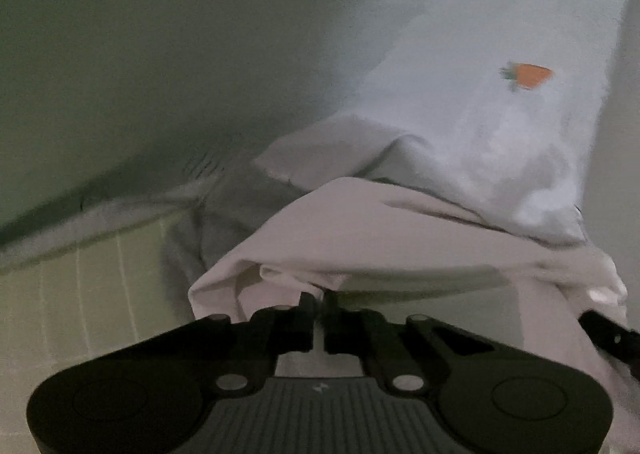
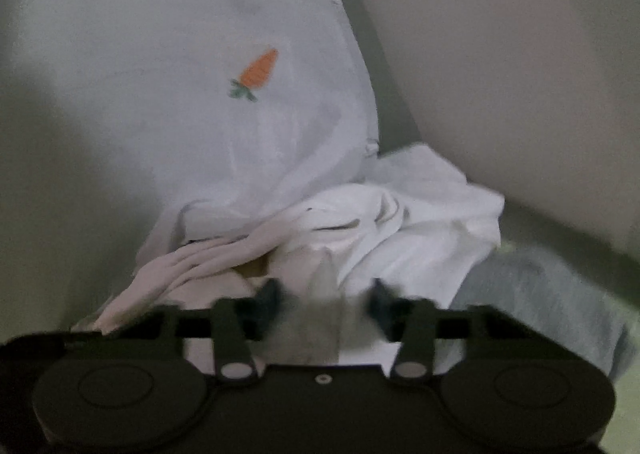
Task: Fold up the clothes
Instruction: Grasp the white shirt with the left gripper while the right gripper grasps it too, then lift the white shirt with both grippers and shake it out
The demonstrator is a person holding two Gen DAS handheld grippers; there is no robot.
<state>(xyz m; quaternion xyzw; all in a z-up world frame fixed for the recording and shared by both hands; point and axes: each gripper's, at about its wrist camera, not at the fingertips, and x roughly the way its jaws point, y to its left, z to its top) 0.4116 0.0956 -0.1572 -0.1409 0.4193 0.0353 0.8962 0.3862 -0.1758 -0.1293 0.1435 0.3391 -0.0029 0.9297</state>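
A white garment with a small orange carrot print hangs bunched in front of both cameras. My left gripper is shut on a folded edge of this white garment. In the right wrist view the same garment shows its carrot print. My right gripper has its fingers apart, with bunched white cloth lying between them; the view is blurred. The right gripper's tip shows at the right edge of the left wrist view, against the cloth.
A grey garment lies on a pale green striped surface at lower left. Grey cloth also lies at the lower right of the right wrist view. A plain pale wall fills the background.
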